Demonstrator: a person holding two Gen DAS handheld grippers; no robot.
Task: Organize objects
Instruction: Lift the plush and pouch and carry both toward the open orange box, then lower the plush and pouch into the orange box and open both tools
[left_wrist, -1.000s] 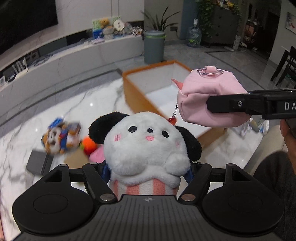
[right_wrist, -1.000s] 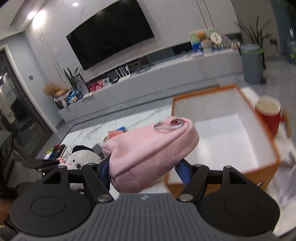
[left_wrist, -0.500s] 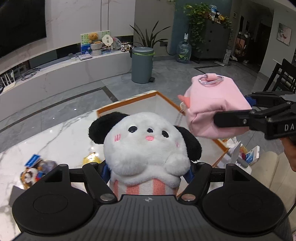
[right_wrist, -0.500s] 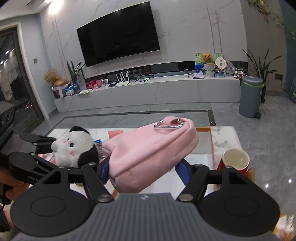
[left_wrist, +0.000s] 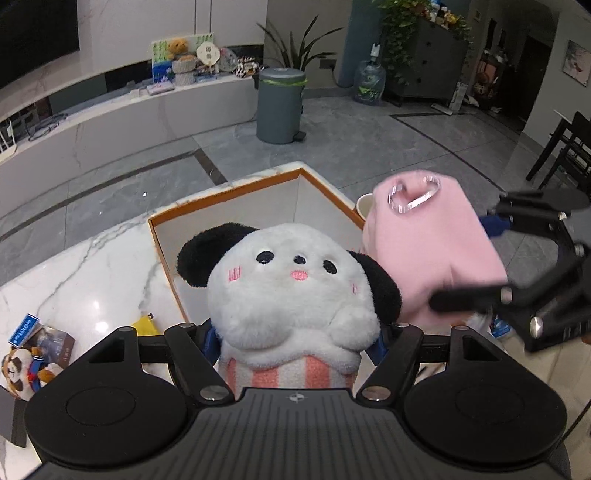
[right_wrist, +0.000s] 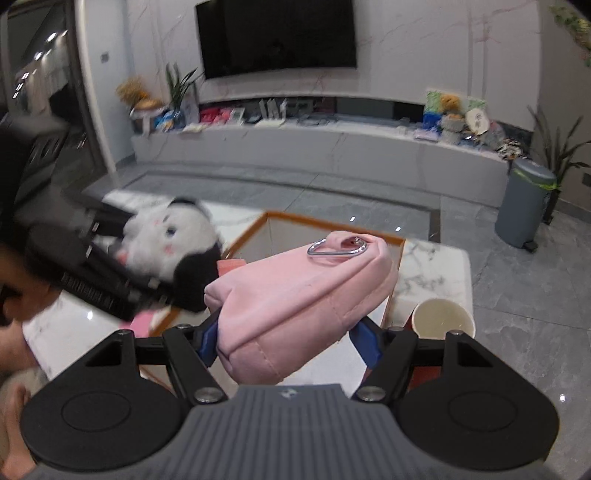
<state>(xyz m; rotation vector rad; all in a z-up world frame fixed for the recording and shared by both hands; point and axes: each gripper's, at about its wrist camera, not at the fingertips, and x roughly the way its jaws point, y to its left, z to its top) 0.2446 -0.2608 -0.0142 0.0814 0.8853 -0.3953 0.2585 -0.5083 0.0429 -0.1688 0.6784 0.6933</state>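
Orange-rimmed white cardboard box (left_wrist: 229, 221) shows bare inner walls; left gripper (left_wrist: 295, 339) pinches white panda plush (left_wrist: 291, 295), right gripper (right_wrist: 286, 336) pinches pink fabric pouch (right_wrist: 303, 295) at three o'clock.

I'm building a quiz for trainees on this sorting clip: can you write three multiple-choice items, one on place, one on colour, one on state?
1. Where is the orange-rimmed cardboard box with the white inside?
A. on the white marble table
B. on the floor
C. on the TV shelf

2. What colour is the soft fabric pouch with the metal clip?
A. green
B. pink
C. black

3. What does the left gripper hold?
A. nothing
B. a paper cup
C. the white plush panda with black ears

Answers: 1 A, the box stands on the marble table. 2 B, the pouch in the right gripper is pink. 3 C, its blue pads clamp the panda's striped body.
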